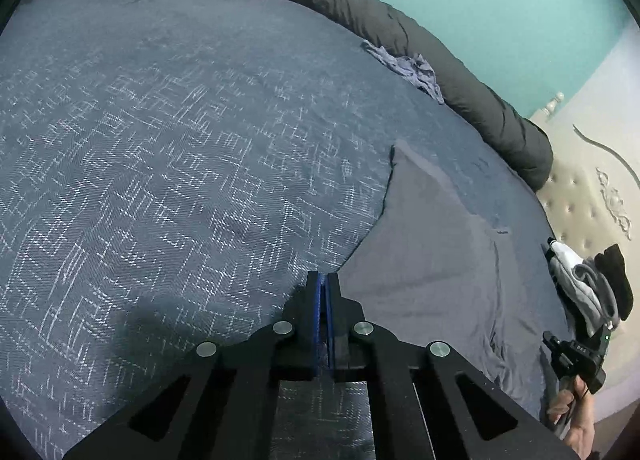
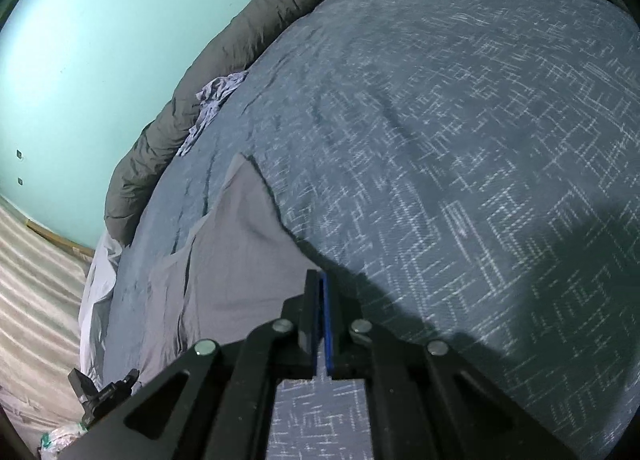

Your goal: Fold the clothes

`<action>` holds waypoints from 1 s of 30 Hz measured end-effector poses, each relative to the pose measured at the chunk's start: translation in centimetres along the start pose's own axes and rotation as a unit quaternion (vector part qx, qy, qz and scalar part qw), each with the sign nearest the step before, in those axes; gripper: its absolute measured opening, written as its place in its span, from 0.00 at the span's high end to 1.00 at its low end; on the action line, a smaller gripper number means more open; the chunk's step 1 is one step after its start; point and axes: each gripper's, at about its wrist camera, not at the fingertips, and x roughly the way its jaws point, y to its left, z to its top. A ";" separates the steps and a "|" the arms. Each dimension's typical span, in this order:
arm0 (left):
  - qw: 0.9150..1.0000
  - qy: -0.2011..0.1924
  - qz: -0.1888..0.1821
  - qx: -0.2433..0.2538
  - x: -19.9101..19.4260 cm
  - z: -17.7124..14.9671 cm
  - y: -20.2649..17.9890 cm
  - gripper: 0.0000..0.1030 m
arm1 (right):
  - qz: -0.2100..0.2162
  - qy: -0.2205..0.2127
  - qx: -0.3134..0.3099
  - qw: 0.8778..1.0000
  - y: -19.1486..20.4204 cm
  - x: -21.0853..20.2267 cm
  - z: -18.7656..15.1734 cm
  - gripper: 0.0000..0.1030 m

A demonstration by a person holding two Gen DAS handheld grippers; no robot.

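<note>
A grey garment (image 1: 432,260) lies flat on the blue patterned bedspread (image 1: 180,140), partly folded, with a pointed corner toward the far side. It also shows in the right wrist view (image 2: 236,252). My left gripper (image 1: 323,280) is shut, its tips at the garment's near left edge; whether it pinches cloth is hidden. My right gripper (image 2: 322,280) is shut at the garment's near right edge, above the bedspread (image 2: 460,160); a grip on cloth cannot be seen. The other gripper's body shows at the right edge of the left wrist view (image 1: 576,356).
A rolled dark grey duvet (image 1: 400,32) runs along the far side of the bed by the teal wall. A crumpled bluish cloth (image 1: 412,68) lies against it. A pile of white, grey and black clothes (image 1: 592,284) sits near the tufted headboard (image 1: 592,196).
</note>
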 end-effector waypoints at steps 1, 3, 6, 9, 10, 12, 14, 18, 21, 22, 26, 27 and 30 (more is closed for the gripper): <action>1.000 0.001 -0.002 -0.003 -0.1 0.0 0.2 0.98 | -0.002 -0.001 -0.001 1.000 -0.1 0.0 0.1 0.99; 1.000 0.003 -0.003 -0.008 0.2 0.0 0.5 0.98 | -0.004 -0.001 0.002 1.000 -0.3 0.2 0.2 0.99; 1.000 0.009 -0.005 -0.015 0.4 -0.2 1.1 0.98 | -0.009 0.002 0.012 1.000 -1.0 0.5 0.4 0.99; 1.000 0.010 -0.005 -0.022 0.8 -0.2 1.6 0.98 | -0.010 0.006 0.018 1.000 -1.3 0.8 0.3 0.99; 1.000 0.011 -0.003 -0.017 0.9 -0.1 1.5 0.98 | -0.009 0.008 0.015 1.000 -1.2 0.9 0.2 0.99; 1.000 0.017 -0.002 -0.006 1.2 0.0 1.0 0.98 | -0.007 0.012 0.010 1.000 -0.9 1.0 0.1 0.99; 1.000 0.024 -0.002 0.001 1.3 0.0 0.7 0.98 | -0.005 0.016 0.012 1.000 -0.9 1.1 0.1 0.97; 1.000 0.031 -0.004 0.003 1.2 0.1 0.8 0.98 | -0.001 0.024 0.017 1.000 -0.7 1.2 0.0 0.84; 0.999 0.033 -0.009 -0.005 0.9 0.4 0.9 0.95 | 0.002 0.021 0.013 1.000 -0.3 1.0 0.0 0.67; 0.999 0.033 -0.010 -0.007 0.7 0.3 1.0 0.91 | 0.001 0.021 0.009 1.000 -0.1 1.1 0.0 0.59; 1.000 0.028 -0.006 -0.012 0.3 0.1 1.2 0.80 | -0.006 0.022 -0.003 1.000 0.4 1.4 0.0 0.55; 1.000 0.026 -0.005 -0.014 0.2 0.0 1.3 0.77 | -0.008 0.023 -0.005 1.000 0.5 1.5 0.0 0.55; 0.999 0.032 -0.008 -0.006 0.4 -0.2 1.0 0.77 | -0.014 0.027 -0.021 0.999 0.8 1.9 0.0 0.55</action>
